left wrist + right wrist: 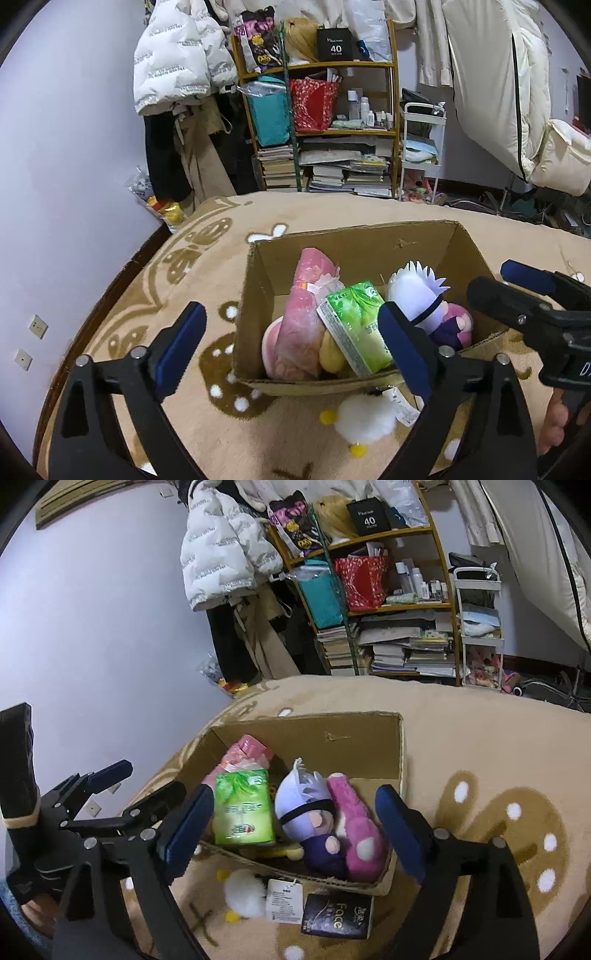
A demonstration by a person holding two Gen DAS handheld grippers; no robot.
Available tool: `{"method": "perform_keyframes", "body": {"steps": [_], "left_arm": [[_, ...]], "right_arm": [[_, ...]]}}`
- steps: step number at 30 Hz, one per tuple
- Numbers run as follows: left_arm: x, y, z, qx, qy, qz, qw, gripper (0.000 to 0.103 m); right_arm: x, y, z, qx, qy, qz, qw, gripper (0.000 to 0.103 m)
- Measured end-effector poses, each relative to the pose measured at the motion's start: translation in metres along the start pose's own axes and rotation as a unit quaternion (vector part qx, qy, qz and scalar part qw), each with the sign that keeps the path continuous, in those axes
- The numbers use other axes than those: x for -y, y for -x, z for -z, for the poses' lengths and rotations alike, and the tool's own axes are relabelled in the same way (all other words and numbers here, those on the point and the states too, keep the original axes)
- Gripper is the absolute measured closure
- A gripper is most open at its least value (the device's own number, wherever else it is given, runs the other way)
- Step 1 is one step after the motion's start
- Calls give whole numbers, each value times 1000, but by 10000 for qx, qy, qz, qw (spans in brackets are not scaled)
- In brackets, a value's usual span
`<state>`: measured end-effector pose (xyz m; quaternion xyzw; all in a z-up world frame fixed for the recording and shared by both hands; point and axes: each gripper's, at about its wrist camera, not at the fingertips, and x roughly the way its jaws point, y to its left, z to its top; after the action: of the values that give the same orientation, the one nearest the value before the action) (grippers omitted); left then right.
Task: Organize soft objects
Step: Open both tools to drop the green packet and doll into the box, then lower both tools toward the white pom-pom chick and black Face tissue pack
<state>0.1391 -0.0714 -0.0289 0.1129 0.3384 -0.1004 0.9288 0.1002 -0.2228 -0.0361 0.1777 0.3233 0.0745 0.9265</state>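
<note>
An open cardboard box (pixel 255 295) stands on a beige rug. In it lie a green tissue pack (pixel 354 325), a pink plastic-wrapped bundle (pixel 306 321), a white-haired doll in purple (pixel 424 299) and a pink plush (pixel 354 827). A white plush with yellow feet (pixel 365 417) lies on the rug against the box's near side, with a paper tag (pixel 282 901) on it. My left gripper (pixel 291 317) hangs open over the near left of the box, its pads touching nothing. My right gripper (pixel 295 797) is open beside it over the doll, also holding nothing.
A black packet marked "Face" (pixel 336 915) lies on the rug by the box's near corner. Behind the rug stand a wooden shelf (pixel 395 110) with books and bags, hanging coats (pixel 177 59), a white cart (pixel 421 147) and the lilac wall (pixel 66 147) at left.
</note>
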Motion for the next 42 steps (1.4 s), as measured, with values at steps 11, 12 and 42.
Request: {"method": "perform_keyframes", "body": {"steps": [11, 12, 42], "left_arm": [[-10, 47, 5, 221, 110, -100, 9996, 2], [-11, 51, 6, 221, 143, -111, 9996, 2], [0, 72, 37, -41, 40, -38, 10000, 2]], "right_arm": [[-19, 35, 6, 188, 148, 184, 9995, 0], [-20, 38, 7, 201, 150, 188, 9995, 0], [-13, 72, 35, 95, -15, 522, 9986, 0]]}}
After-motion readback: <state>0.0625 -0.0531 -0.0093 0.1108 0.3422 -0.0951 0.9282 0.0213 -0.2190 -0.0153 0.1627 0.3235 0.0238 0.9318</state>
